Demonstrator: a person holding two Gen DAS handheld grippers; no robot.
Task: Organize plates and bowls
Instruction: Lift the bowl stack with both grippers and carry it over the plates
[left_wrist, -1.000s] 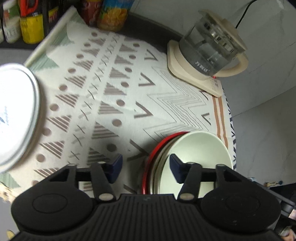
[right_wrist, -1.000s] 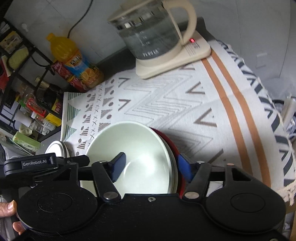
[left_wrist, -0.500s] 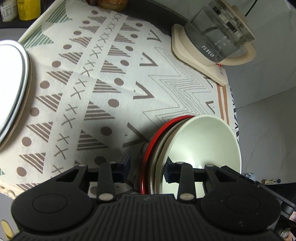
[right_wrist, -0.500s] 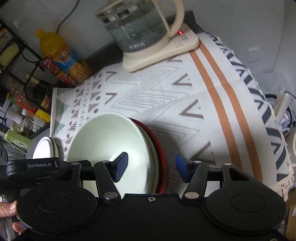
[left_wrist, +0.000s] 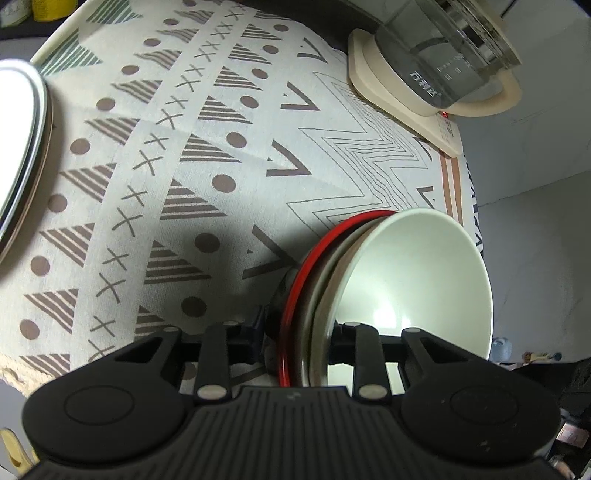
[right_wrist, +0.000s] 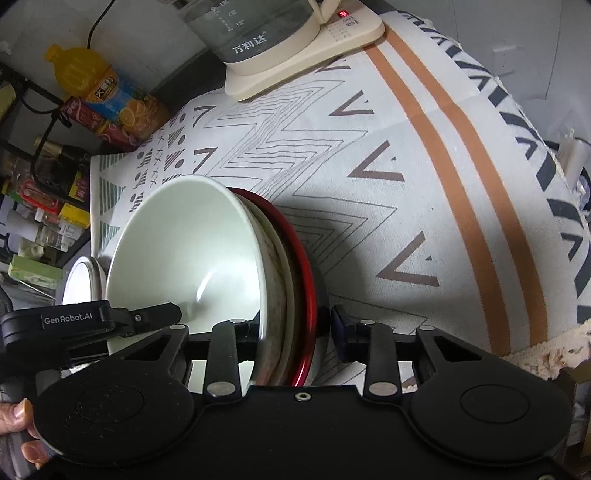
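Three nested bowls stand on the patterned cloth (left_wrist: 184, 166): a pale green bowl (left_wrist: 406, 280) on top, a beige bowl (left_wrist: 325, 295) under it, a red bowl (left_wrist: 295, 295) with a dark outside at the bottom. My left gripper (left_wrist: 295, 328) straddles the stack's left rim, jaws closing, one pad against the dark outer wall and one inside the green bowl. My right gripper (right_wrist: 295, 325) straddles the opposite rim of the green bowl (right_wrist: 184, 251) and red bowl (right_wrist: 306, 266). Its jaws are closing too, with a thin gap left at the outer pad.
A stack of white plates (left_wrist: 18, 147) lies at the cloth's left edge. A glass kettle (right_wrist: 258, 29) on a cream base stands at the back. Drink bottles (right_wrist: 92, 85) and a crowded shelf rack (right_wrist: 37, 184) line the back left. The cloth's fringed edge is at the right.
Both grippers have sunk over the bowl stack's rims. Their jaws have narrowed from wide apart to close around the rims. The bowls have stayed in place.
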